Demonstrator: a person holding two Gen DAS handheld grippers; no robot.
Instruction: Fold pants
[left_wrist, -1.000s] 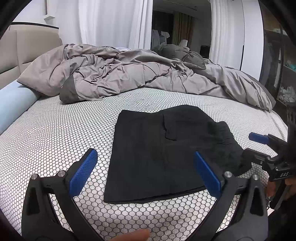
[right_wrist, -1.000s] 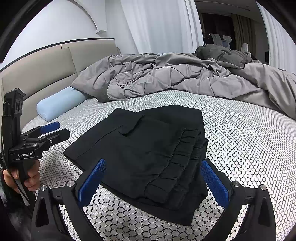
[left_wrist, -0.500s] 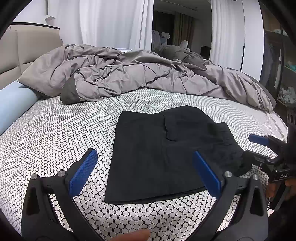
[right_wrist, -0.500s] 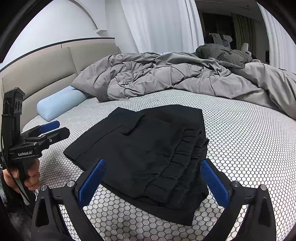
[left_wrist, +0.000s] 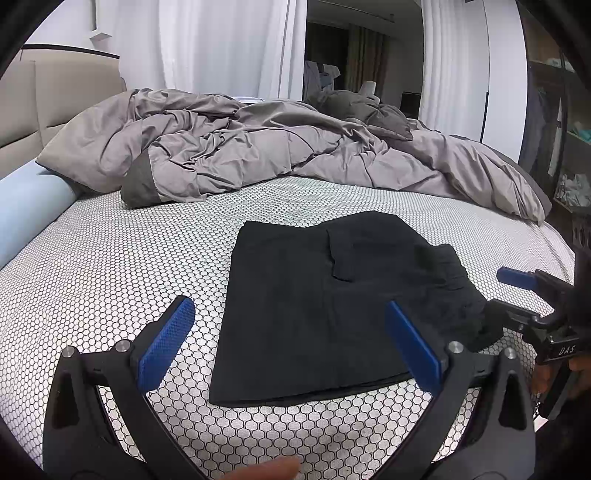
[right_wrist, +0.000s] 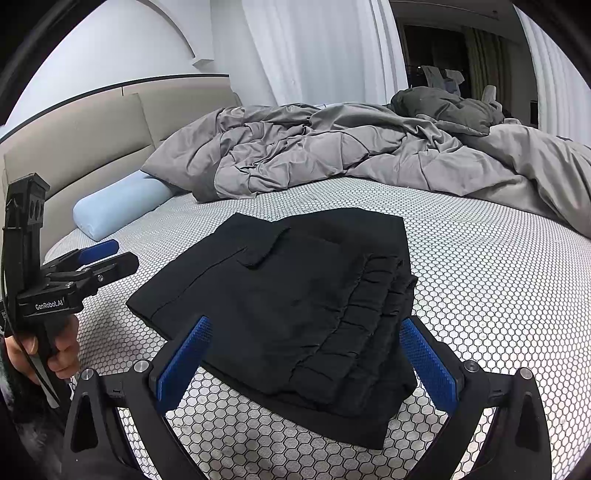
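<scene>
Both views are evenly, softly lit and sharp, with faint shadows. White curtains (left_wrist: 221, 48) glow brightest at top centre. Fisheye bending curves the edges; black vignette fills the corners. The pants (right_wrist: 295, 302) lose detail in blackness.

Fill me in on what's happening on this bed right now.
A person is folding black pants with a handheld gripper in each hand. The pants already lie in a compact folded stack on the honeycomb-patterned sheet, gathered waistband toward the right gripper. Both the left gripper and the right one are open and hold nothing, hovering at the near edge of the stack. A rumpled grey duvet and a light blue pillow sit further back.
</scene>
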